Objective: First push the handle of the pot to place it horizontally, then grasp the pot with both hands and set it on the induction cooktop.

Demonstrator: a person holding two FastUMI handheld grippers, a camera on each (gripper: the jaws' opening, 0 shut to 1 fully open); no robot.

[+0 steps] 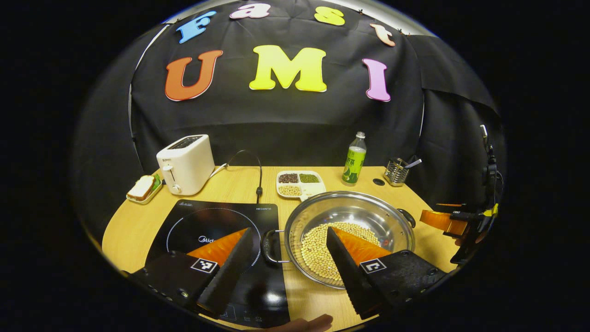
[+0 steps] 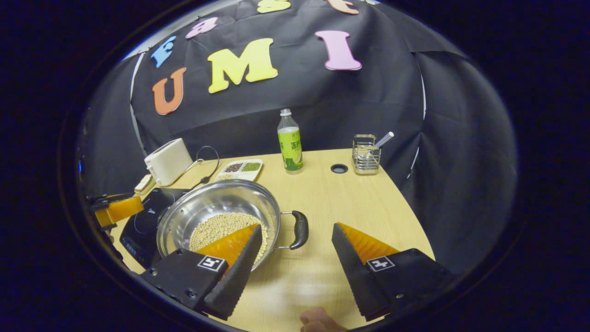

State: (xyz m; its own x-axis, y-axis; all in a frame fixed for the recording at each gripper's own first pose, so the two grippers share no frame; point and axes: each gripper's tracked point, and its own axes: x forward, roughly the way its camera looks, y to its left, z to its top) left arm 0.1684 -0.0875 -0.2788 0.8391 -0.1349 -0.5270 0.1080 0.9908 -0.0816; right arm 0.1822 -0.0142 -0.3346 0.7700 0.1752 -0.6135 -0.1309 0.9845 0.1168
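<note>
My left tool point(image 1: 289, 251) and right tool point(image 2: 296, 246) gape wide, empty, each straddling a handle of the round steel pot point(image 1: 368, 216) of soybeans, at three o'clock of the black induction cooktop point(image 1: 203, 226).

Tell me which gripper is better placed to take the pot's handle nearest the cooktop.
Left. The left gripper is open and straddles that handle, between pot and induction cooktop. The right gripper is open around the opposite handle, away from the cooktop.

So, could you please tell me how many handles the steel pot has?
2: one black loop handle on the round steel pot faces the black induction cooktop; the other black handle is on the opposite side, over bare wooden table.
</note>
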